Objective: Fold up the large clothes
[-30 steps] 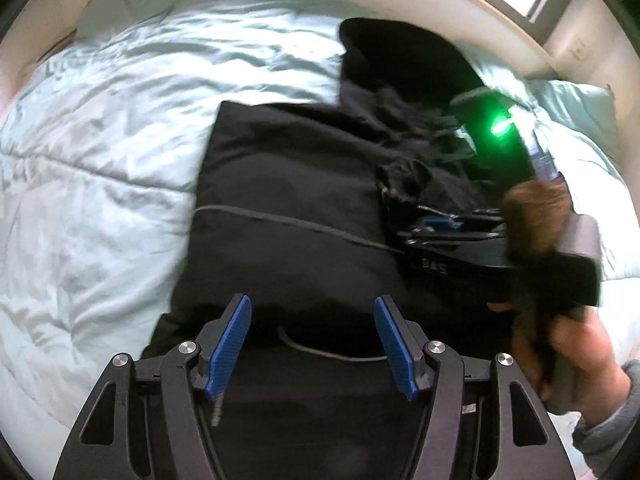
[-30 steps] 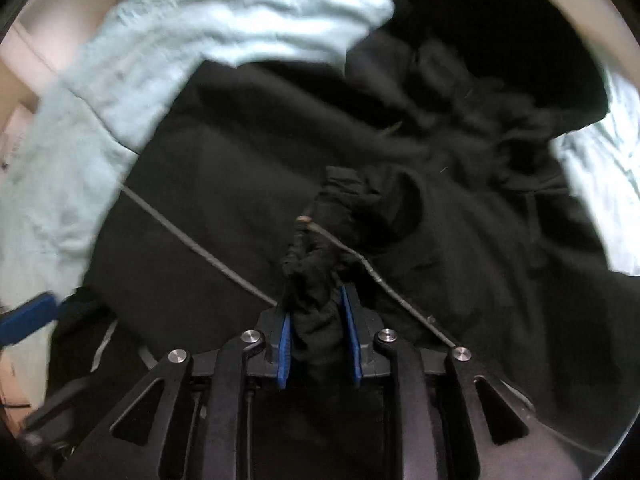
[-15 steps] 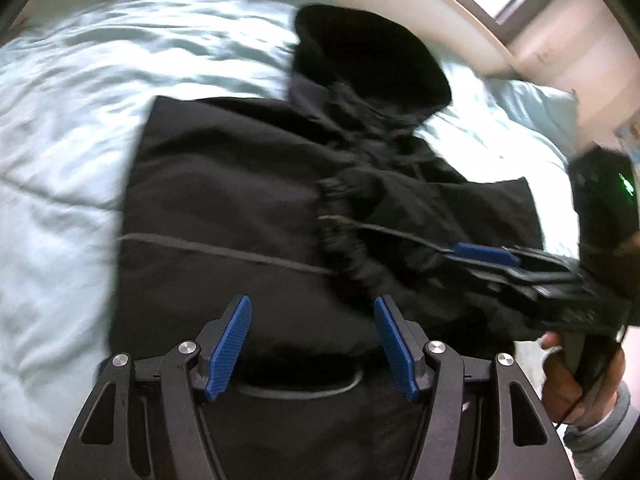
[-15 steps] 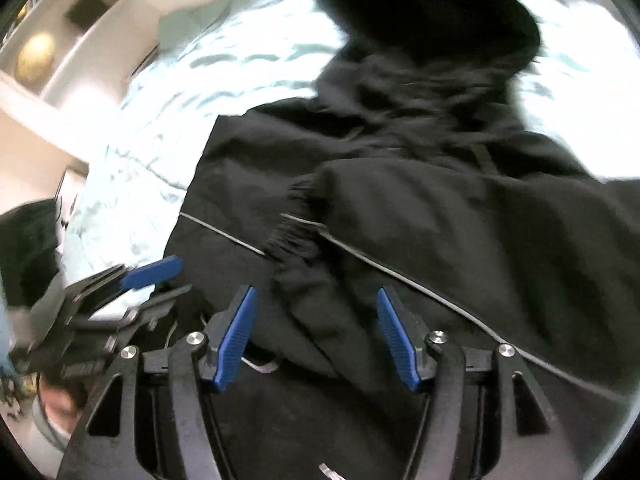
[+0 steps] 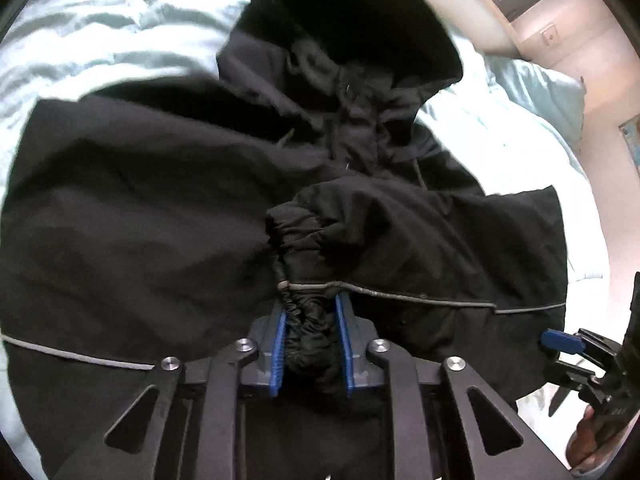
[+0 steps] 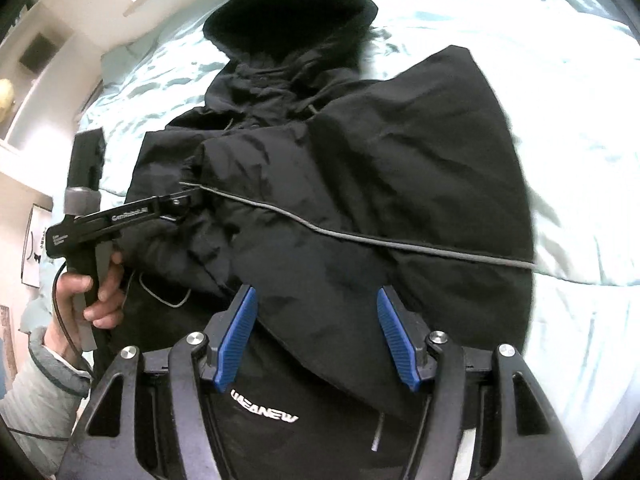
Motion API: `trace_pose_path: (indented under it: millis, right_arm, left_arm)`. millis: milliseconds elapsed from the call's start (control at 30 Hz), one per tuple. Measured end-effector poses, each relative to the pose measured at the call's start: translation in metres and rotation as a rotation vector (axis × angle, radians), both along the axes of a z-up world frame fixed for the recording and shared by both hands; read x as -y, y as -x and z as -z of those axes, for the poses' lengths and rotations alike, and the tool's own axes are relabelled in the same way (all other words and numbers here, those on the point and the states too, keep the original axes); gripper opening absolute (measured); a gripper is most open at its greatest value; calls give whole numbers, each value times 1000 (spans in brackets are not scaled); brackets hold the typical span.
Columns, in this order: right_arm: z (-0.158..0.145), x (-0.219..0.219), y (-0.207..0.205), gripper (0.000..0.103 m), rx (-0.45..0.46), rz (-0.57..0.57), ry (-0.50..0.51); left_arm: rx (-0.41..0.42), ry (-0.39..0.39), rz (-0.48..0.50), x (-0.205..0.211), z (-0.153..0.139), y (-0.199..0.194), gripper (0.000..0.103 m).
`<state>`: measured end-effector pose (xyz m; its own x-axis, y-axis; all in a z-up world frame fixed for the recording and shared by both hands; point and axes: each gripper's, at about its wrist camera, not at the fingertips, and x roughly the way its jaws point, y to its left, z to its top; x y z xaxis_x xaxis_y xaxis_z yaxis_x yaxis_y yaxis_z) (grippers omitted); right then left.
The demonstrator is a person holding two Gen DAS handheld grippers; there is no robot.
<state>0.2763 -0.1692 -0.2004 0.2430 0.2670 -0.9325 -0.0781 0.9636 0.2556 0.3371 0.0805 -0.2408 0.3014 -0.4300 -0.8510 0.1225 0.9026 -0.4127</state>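
A black hooded jacket (image 6: 360, 184) lies spread on a pale blue bedspread (image 6: 560, 80), its hood (image 6: 288, 16) pointing toward the far end of the bed. In the right wrist view, the far left shows a hand (image 6: 86, 292) in a grey sleeve gripping the handle of the left gripper (image 6: 188, 196), whose tip sits at the gathered cuff (image 6: 192, 176) of a sleeve folded across the jacket's front. A thin grey reflective stripe (image 6: 360, 240) runs from that cuff rightward across the fabric. Nearer the camera, the right gripper (image 6: 316, 336) hovers over the jacket's lower part with its blue fingers (image 6: 236, 340) spread wide apart and holding nothing; white lettering shows on the fabric just below them.

In the left wrist view, the jacket (image 5: 140, 200) fills most of the frame, with the bedspread (image 5: 100, 32) visible at upper left and a pillow (image 5: 532, 92) at upper right. At centre, the left gripper (image 5: 310, 344) has its blue fingers (image 5: 278, 352) closed in on the elastic cuff (image 5: 308, 320), the bunched black cloth pinched between them and the grey stripe (image 5: 400, 294) trailing off to the right. At the far right edge, the right gripper (image 5: 560, 340) shows only one blue fingertip beside the jacket's edge.
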Motion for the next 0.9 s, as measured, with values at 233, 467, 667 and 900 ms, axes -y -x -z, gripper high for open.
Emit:
trace_pose_path:
  millis: [233,467,667,900]
  right_arm:
    - [-22,21,-7,65,84,54,63]
    - [36,-4,-54,65,32,55,180]
    - [93,-29,-63,67,-12,5,370]
    - [36,-25,-74,67,65,41,213]
  left_arm:
    - [222,-41,-207,-71,-96,14,17]
    - [-58,-159,-229,-143,-32,5,18]
    - [-55,-213,-223,-133,-1,13,22]
    - [139,-271,-245,-127,-74,33,44]
